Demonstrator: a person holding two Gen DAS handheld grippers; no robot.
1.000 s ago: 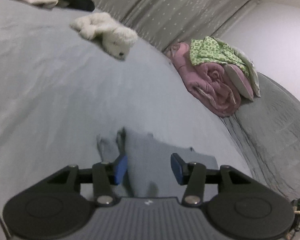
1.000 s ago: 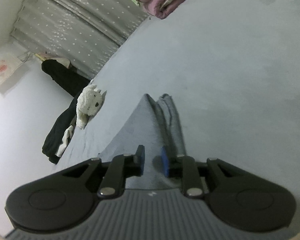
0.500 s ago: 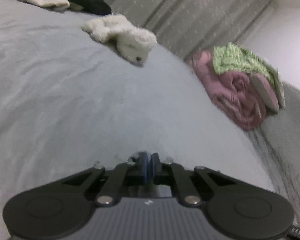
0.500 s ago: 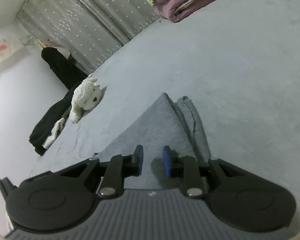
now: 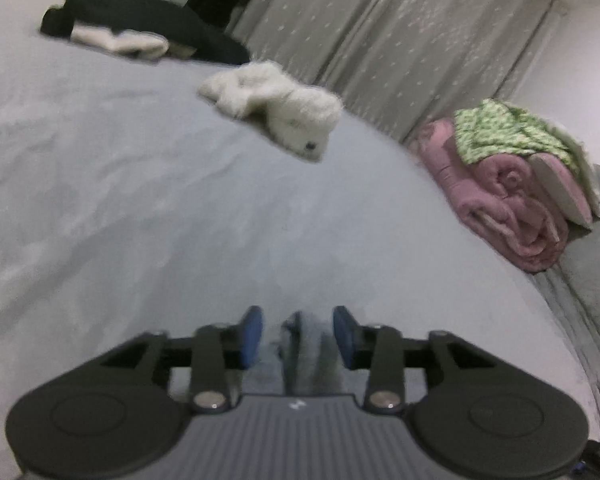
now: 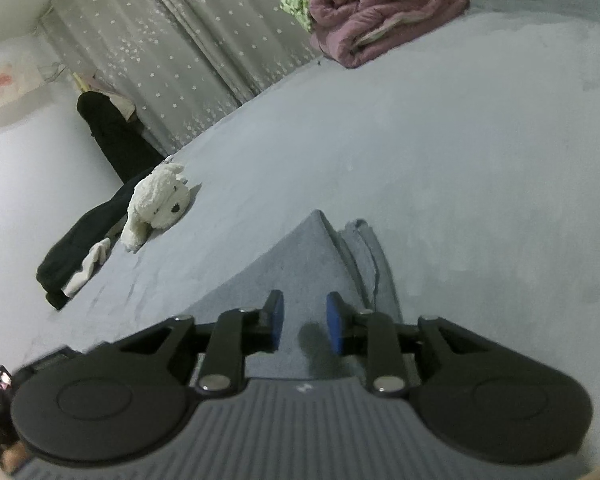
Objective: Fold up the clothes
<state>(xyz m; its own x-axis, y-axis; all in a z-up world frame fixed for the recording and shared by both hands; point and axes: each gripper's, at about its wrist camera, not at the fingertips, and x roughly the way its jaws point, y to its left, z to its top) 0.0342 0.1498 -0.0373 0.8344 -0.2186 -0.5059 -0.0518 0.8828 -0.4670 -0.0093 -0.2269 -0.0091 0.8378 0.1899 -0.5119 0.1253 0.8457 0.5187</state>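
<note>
My left gripper and right gripper gaped over the folded grey-blue cloth garment; squaring its edges needed level, even grips.

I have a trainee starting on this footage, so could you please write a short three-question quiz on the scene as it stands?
1. True or false: the left gripper is clamped shut.
2. What lies under the right gripper? A) pink blanket B) grey garment C) white plush toy
3. Fill in: a green patterned cloth lies on top of the ____ blanket.

Key:
1. False; its jaws stand apart.
2. B, the grey garment on the bed; the white plush toy lies apart.
3. Pink; the pink blanket.
</note>
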